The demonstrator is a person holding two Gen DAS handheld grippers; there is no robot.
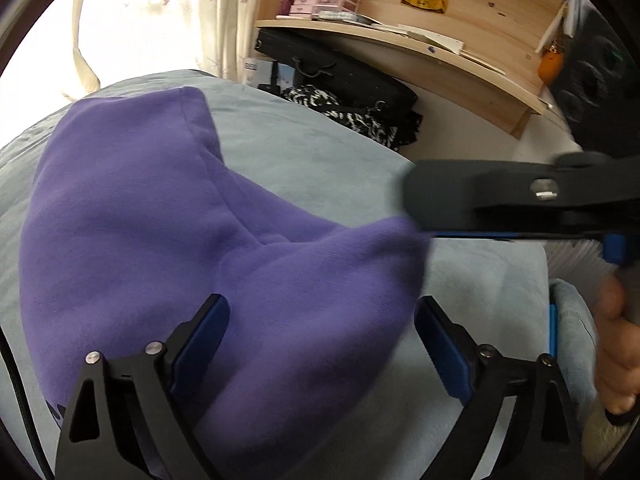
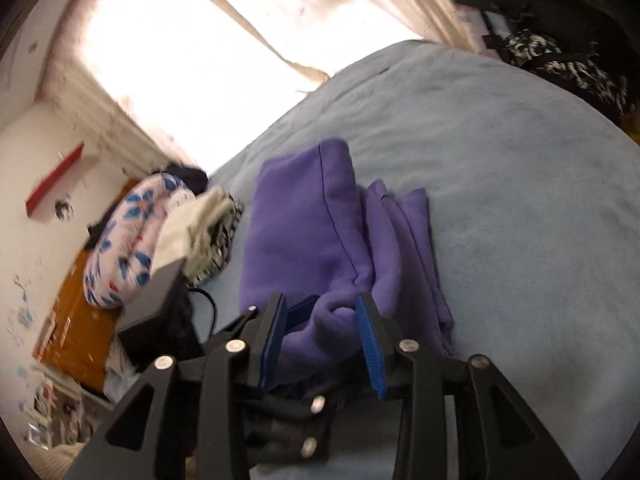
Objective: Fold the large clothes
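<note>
Lying folded on the grey bed cover (image 2: 520, 200), the purple garment (image 2: 312, 232) ran lengthwise away from both grippers. The left gripper (image 1: 320, 340) stood wide open above its near edge; the right gripper (image 2: 320, 340), half open, straddled a loose fold without pressing it.

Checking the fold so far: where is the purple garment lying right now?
The purple garment lies folded on the grey-blue bedcover, just ahead of both grippers, with a clothes pile to its left in the right wrist view.

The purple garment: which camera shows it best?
The right wrist view: the purple garment shows whole, folded on the grey bedding, stacked edges visible. The left wrist view shows the garment closer, filling the frame, its near edge cut off.
</note>
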